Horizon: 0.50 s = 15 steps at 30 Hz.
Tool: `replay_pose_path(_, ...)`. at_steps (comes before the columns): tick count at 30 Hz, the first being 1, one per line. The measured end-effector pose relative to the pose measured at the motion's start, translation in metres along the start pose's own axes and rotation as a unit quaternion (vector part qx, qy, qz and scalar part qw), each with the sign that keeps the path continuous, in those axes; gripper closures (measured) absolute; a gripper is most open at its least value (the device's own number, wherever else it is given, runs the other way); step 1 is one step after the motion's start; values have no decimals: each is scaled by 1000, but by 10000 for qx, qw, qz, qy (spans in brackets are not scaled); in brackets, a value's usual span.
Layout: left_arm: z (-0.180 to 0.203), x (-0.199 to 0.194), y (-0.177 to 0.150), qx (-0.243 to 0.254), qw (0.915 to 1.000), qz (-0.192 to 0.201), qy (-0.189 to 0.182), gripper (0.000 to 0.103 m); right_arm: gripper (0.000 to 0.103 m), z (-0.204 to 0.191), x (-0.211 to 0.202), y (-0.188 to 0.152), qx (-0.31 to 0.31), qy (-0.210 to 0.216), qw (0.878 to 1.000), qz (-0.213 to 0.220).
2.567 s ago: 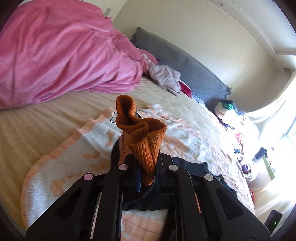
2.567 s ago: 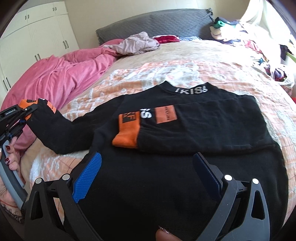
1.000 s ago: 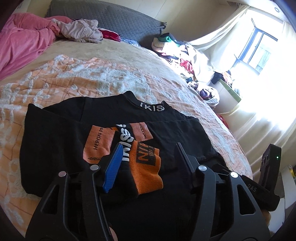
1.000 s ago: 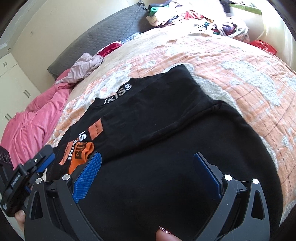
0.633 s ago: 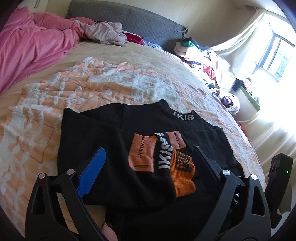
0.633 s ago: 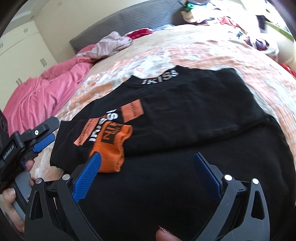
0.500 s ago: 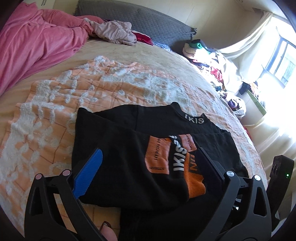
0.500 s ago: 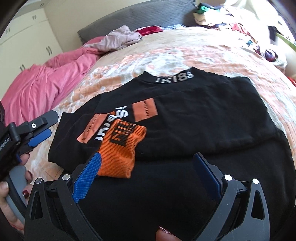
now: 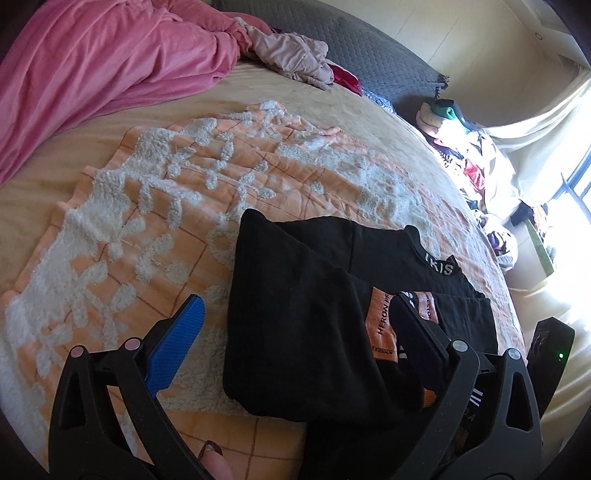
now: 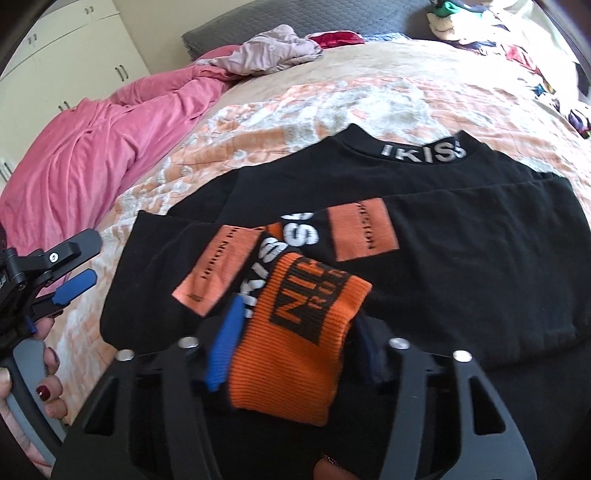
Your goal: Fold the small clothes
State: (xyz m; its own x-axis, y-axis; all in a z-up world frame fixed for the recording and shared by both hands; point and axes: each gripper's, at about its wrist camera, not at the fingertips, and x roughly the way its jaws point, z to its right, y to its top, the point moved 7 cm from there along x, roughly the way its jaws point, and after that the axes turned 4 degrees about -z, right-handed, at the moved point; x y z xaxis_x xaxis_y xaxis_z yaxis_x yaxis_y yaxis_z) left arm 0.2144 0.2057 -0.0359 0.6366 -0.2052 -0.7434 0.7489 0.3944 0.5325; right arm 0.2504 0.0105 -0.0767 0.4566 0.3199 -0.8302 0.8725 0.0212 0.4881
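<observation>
At the far left of my right wrist view I see the left gripper (image 10: 70, 273), held by a hand (image 10: 27, 384) with dark red nails; its blue pad and black finger stand well apart with nothing between them. In its own camera, the left gripper (image 9: 295, 328) spreads wide over the left folded edge of the black sweatshirt (image 9: 295, 314), the blue finger (image 9: 177, 343) over the orange-and-white blanket (image 9: 147, 206) and the dark one over the sleeve patches. It grips nothing.

The sweatshirt lies flat on the blanket, neckband lettering toward the grey headboard (image 10: 280, 18), both sleeves folded across the chest so their orange patches meet near the middle. A pink duvet (image 9: 92, 62) is heaped beyond the blanket at left.

Further right, my right gripper (image 10: 299, 343) has just been closing, and the orange ribbed cuff (image 10: 299, 332) sits between its fingers. The blue pad (image 10: 225, 347) lies right against the cuff's left edge, the dark one at its right edge, so I read it as clamped on the cuff, though motion blur leaves that short of certain.
</observation>
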Motion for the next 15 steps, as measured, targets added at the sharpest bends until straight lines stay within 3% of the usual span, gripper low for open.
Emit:
replay_pose_path(2,-2,-2,1,-50,10000,28,-18,10,75,-11,-3,3,-185,46,9998,73)
replay_pose_path(3,-3,-3,2,-69,10000,37,-21,10,90,-16,-5,5,-281,48,9995,126)
replay_pose_path(15,-23,-13,10,-336,9992,194,95,10,91,-51,-67,45,-978,312,9910,861)
